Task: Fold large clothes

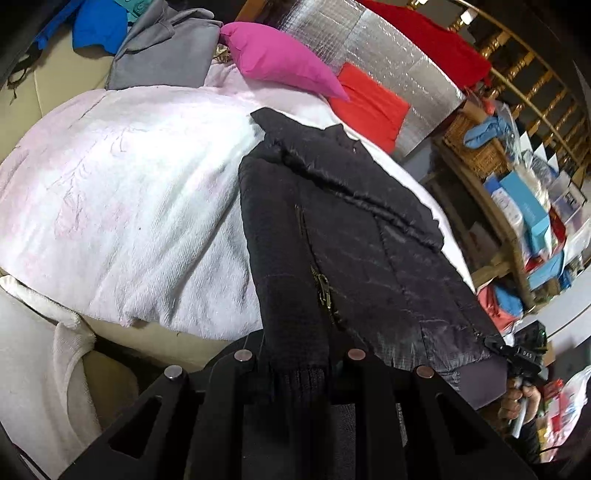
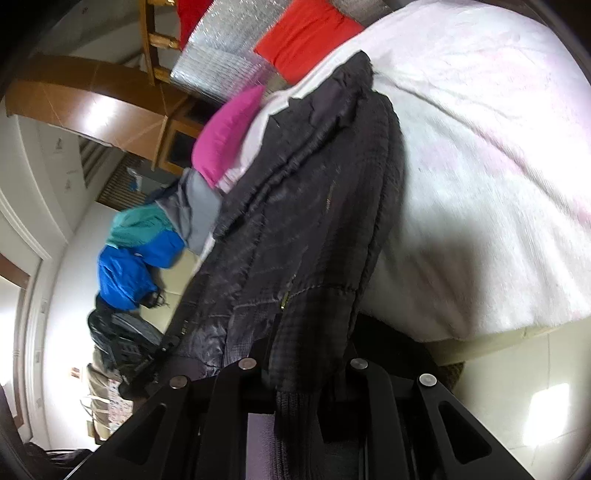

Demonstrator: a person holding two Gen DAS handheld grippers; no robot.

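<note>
A black quilted jacket (image 1: pixel 362 229) lies lengthwise on a bed covered by a white and pink blanket (image 1: pixel 122 192), its zip facing up. My left gripper (image 1: pixel 299 356) is shut on a ribbed knit cuff (image 1: pixel 299 380) at the jacket's near end. At the right edge of the left wrist view, a hand holds my right gripper (image 1: pixel 506 349) at the jacket's hem corner. In the right wrist view the jacket (image 2: pixel 295 206) hangs tilted off the blanket (image 2: pixel 480 166), and my right gripper (image 2: pixel 303 363) is shut on its ribbed edge (image 2: pixel 295 402).
A pink pillow (image 1: pixel 280 59) and a red pillow (image 1: pixel 369 103) lie at the head of the bed, against a silver panel (image 1: pixel 399 51). A grey garment (image 1: pixel 166 51) and blue clothes (image 1: pixel 96 29) are piled at the far left. A cluttered shelf (image 1: pixel 517 206) stands on the right.
</note>
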